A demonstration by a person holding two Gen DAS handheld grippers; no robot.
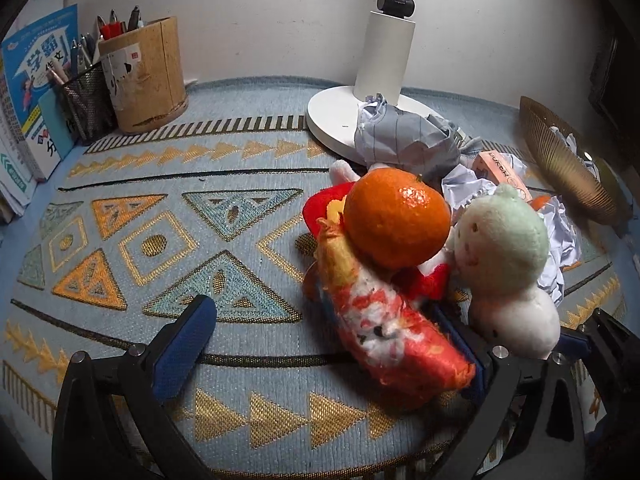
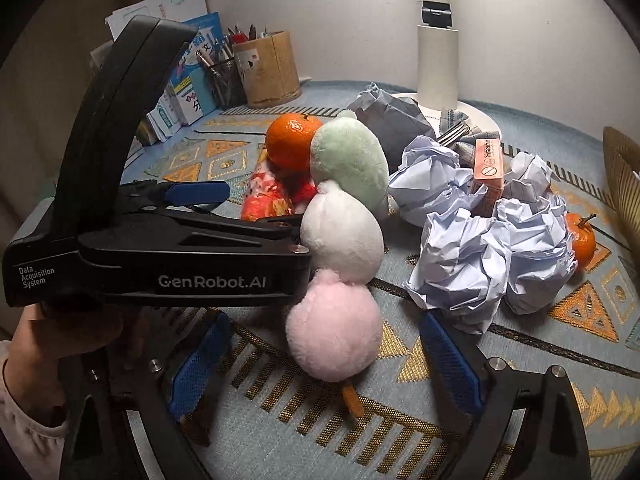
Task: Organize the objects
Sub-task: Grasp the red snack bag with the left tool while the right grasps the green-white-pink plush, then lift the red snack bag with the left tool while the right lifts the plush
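Right wrist view: a big patterned blue mat (image 2: pixel 500 368) covers the table, a white lamp base (image 2: pixel 476 114) at the back. Crumpled paper balls (image 2: pixel 472 260) pile up right of centre, with a pink card box (image 2: pixel 489 168) standing among them. Down the middle lies the three-ball plush skewer (image 2: pixel 340 236), green, white, pink, its stick tip pointing at the camera. The right gripper (image 2: pixel 316 364) hovers low with jaws spread wide, the pink ball between them, pads not pressing it. The left gripper (image 2: pixel 224 216) comes in from the left, held by a hand (image 2: pixel 60 332), its near finger hard against the white ball.

Left wrist view: the left gripper (image 1: pixel 332 344) stands apart too; a red patterned plush (image 1: pixel 392 336) lies just inside its right finger (image 1: pixel 472 364), no squeeze visible. An orange (image 1: pixel 396 220) perches on top of that plush, touching the skewer's green head. Smaller still: a second orange (image 2: pixel 582 240) sits behind the paper, far right.
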